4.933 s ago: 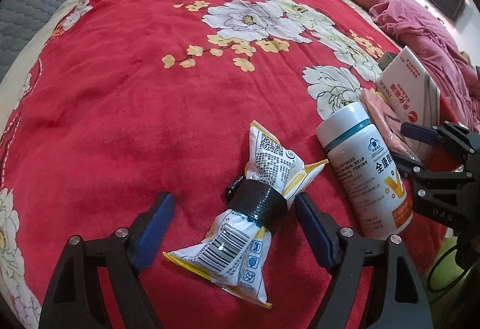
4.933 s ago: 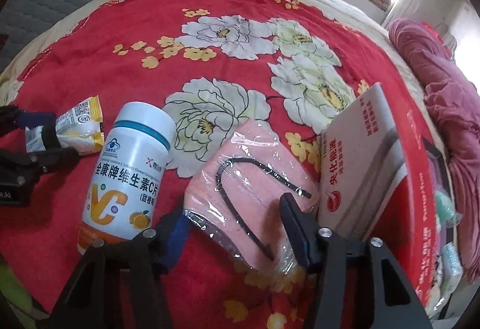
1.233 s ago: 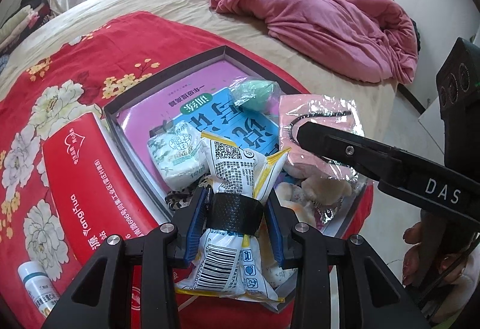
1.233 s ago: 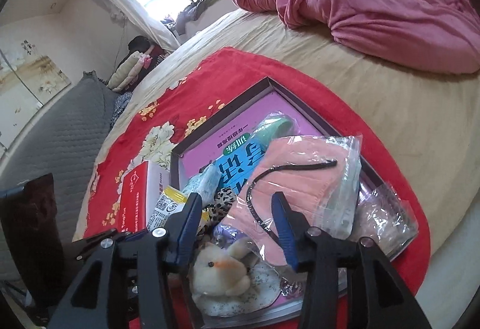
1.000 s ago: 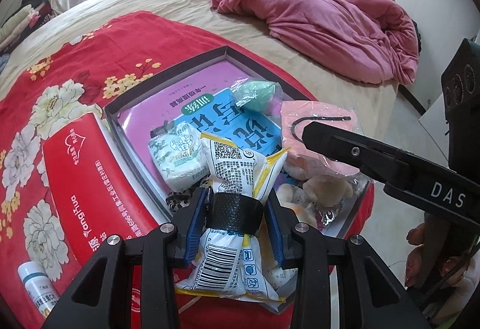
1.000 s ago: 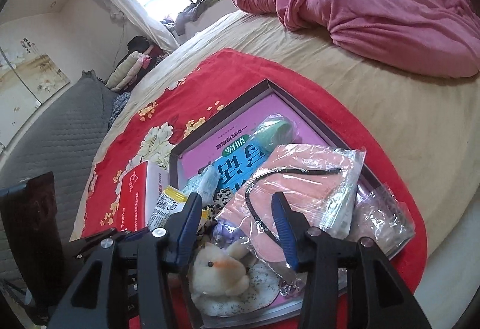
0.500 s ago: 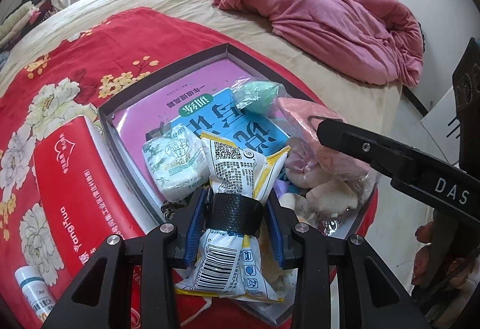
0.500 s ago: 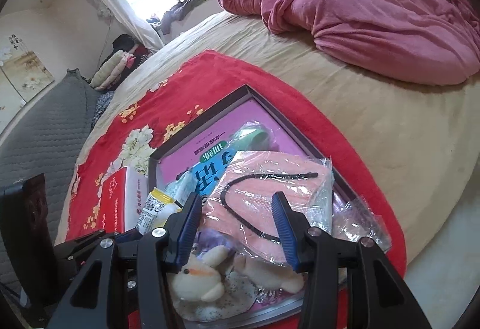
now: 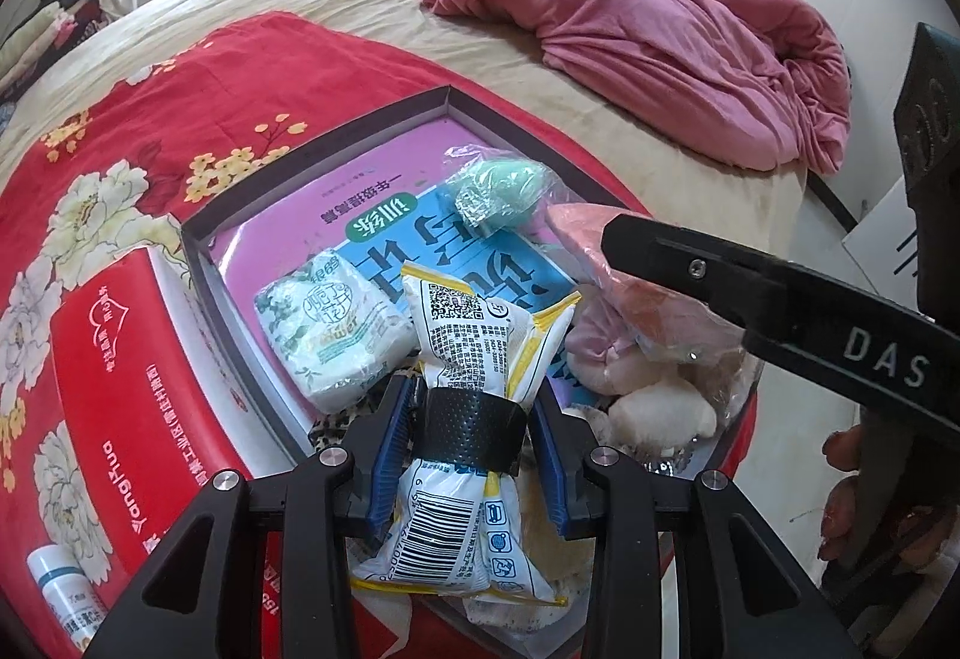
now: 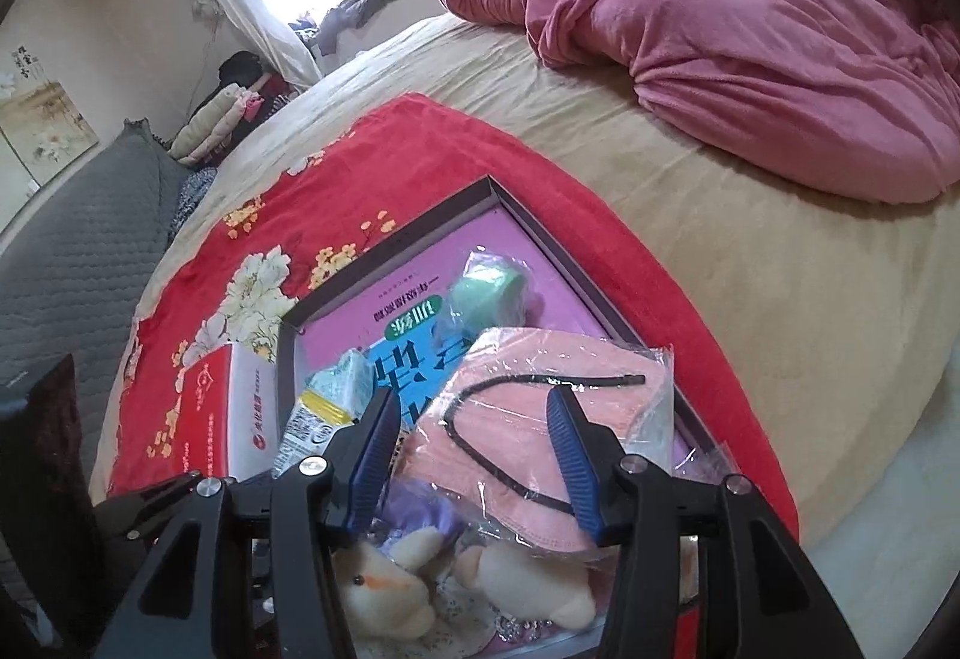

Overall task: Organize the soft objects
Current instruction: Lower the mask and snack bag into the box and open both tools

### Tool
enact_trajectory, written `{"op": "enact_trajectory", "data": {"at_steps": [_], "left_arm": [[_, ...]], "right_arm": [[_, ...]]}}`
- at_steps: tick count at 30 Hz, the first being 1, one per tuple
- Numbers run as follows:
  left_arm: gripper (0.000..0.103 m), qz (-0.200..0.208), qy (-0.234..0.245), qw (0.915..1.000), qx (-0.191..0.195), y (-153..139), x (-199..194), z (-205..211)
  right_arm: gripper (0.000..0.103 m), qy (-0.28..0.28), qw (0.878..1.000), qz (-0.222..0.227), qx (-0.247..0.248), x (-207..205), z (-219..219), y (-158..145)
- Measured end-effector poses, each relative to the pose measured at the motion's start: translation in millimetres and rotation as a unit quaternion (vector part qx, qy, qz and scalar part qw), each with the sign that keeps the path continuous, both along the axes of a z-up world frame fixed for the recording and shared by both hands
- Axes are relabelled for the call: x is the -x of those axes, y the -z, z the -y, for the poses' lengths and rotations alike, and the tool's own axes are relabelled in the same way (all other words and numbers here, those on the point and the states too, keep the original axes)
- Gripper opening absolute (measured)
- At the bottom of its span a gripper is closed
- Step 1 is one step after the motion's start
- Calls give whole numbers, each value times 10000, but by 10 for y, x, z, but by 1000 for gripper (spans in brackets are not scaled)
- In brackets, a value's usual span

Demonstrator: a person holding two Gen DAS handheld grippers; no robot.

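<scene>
Over the shallow dark box point(image 9: 312, 149) on the bed, the left tongs point(image 9: 474, 440) are clamped on a white-and-yellow snack packet point(image 9: 468, 419), their blue pads pressing the black band around its middle. The packet hangs above the near corner of the box, its barcode end toward the camera. Inside the box lie a purple-and-blue booklet point(image 9: 372, 215), a white tissue pack point(image 9: 330, 323) just beside the packet, a green item in clear wrap point(image 9: 498, 191) farther back, and a plush toy point(image 10: 384, 587) in the near corner.

From the right wrist view, the right tongs point(image 10: 474, 446) sit at a narrow gap with a pink cloth in a clear bag point(image 10: 528, 407) between the pads; whether they actually pinch it cannot be told. The bag lies over the plush toy and the booklet.

Beside the box, a red carton point(image 9: 114, 389) rests on the red flowered blanket point(image 9: 120, 131), and a small white bottle point(image 9: 66, 593) lies near the carton's near end. A crumpled pink quilt point(image 9: 630, 17) lies across the far side of the bed.
</scene>
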State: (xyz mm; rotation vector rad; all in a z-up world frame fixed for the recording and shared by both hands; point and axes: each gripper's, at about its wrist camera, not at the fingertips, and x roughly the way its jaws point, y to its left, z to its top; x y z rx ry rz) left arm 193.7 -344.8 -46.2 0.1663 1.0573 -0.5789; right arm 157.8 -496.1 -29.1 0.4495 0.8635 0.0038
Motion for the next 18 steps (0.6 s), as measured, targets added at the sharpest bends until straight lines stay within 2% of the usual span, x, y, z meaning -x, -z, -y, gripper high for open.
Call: {"op": "enact_trajectory", "data": {"at_steps": [5, 7, 18], "left_arm": [[40, -26, 16, 10000, -23, 13, -20, 39], [40, -37, 28, 10000, -27, 14, -21, 48], [41, -91, 21, 9999, -78, 33, -52, 80]], "right_arm": [[52, -13, 10000, 34, 55, 11, 7, -39], [57, -18, 10000, 32, 77, 10, 11, -56], [58, 34, 9997, 140, 171, 91, 33, -164]]}}
